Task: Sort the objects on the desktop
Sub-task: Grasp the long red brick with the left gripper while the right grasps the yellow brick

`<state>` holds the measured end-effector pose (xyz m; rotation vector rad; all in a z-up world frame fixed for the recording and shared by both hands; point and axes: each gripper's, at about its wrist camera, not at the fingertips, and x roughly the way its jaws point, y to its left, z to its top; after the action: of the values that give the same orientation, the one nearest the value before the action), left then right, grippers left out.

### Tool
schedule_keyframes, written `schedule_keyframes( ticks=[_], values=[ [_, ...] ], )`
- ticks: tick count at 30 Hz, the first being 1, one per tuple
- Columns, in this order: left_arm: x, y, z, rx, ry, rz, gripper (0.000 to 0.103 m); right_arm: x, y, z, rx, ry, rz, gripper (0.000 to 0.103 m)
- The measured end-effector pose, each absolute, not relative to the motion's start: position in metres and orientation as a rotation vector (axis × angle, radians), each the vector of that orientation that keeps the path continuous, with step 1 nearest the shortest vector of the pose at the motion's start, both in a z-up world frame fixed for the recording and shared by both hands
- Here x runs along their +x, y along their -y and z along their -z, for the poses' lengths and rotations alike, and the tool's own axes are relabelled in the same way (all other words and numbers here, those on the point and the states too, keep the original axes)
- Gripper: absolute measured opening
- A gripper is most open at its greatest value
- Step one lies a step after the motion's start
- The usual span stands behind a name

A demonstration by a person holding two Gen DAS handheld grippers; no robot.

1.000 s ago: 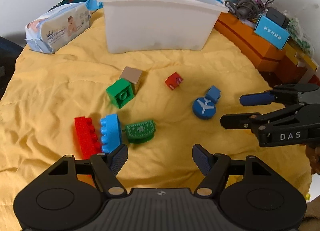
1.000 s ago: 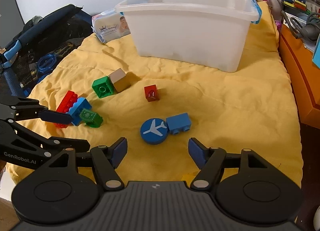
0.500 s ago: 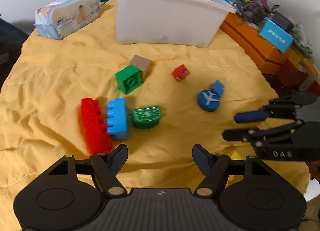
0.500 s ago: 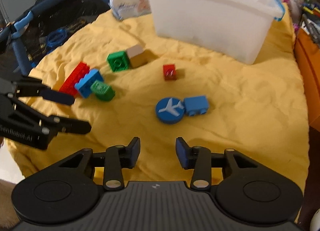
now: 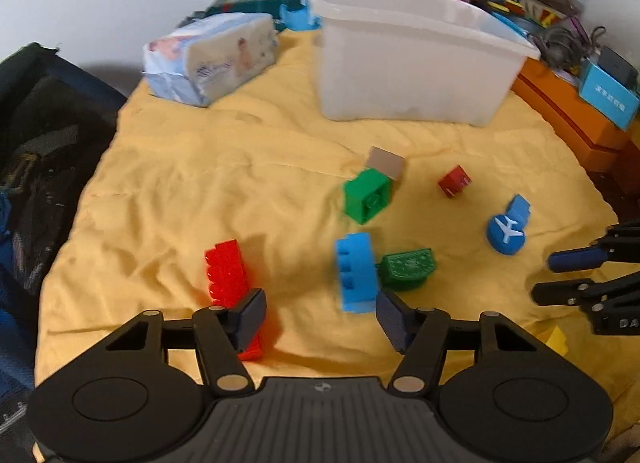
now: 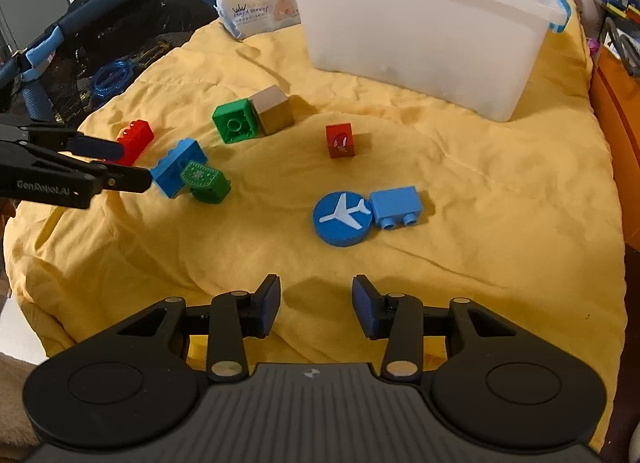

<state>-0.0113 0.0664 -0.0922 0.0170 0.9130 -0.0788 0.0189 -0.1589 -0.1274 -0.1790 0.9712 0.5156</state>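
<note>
Toy blocks lie on a yellow cloth [image 5: 224, 183]. A long red brick [image 5: 228, 283] and a light blue brick [image 5: 354, 271] sit just ahead of my open, empty left gripper [image 5: 320, 319]. A green half-round piece [image 5: 406, 269] touches the blue brick. Farther off are a green cube [image 5: 366, 195], a tan cube [image 5: 386, 162] and a small red cube [image 5: 454, 181]. A blue airplane disc [image 6: 342, 219] and a small blue brick [image 6: 396, 207] lie ahead of my open, empty right gripper [image 6: 316, 305].
A white plastic bin [image 6: 420, 27] stands at the back of the cloth. A pack of wet wipes [image 5: 212, 57] lies to its left. A dark bag [image 6: 100, 39] is off the left edge. Orange boxes [image 5: 568, 115] and clutter line the right side.
My left gripper has swung left and now faces the red and blue bricks, which lie apart. My right gripper narrowed its fingers and then widened them a little.
</note>
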Motion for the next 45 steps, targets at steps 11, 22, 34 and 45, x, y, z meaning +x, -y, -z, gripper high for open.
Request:
schedule_keyframes(
  ticks=[11,22,34,45],
  values=[
    [-0.015,-0.132,0.092,-0.179,-0.89,-0.085,0.066,0.0,0.157,0.108,-0.257,-0.992,-0.7,0.047],
    [-0.001,-0.072,0.098,-0.03,-0.886,0.117,0.063,-0.022,0.139,0.096,-0.387,-0.991,-0.918,0.034],
    [-0.012,-0.062,0.087,-0.023,-0.864,0.117,0.063,-0.019,0.125,0.101,-0.477,-0.956,-1.004,0.034],
    [-0.022,-0.092,0.085,-0.07,-0.876,0.017,0.063,0.008,0.102,0.119,-0.518,-0.964,-1.033,0.026]
  ],
)
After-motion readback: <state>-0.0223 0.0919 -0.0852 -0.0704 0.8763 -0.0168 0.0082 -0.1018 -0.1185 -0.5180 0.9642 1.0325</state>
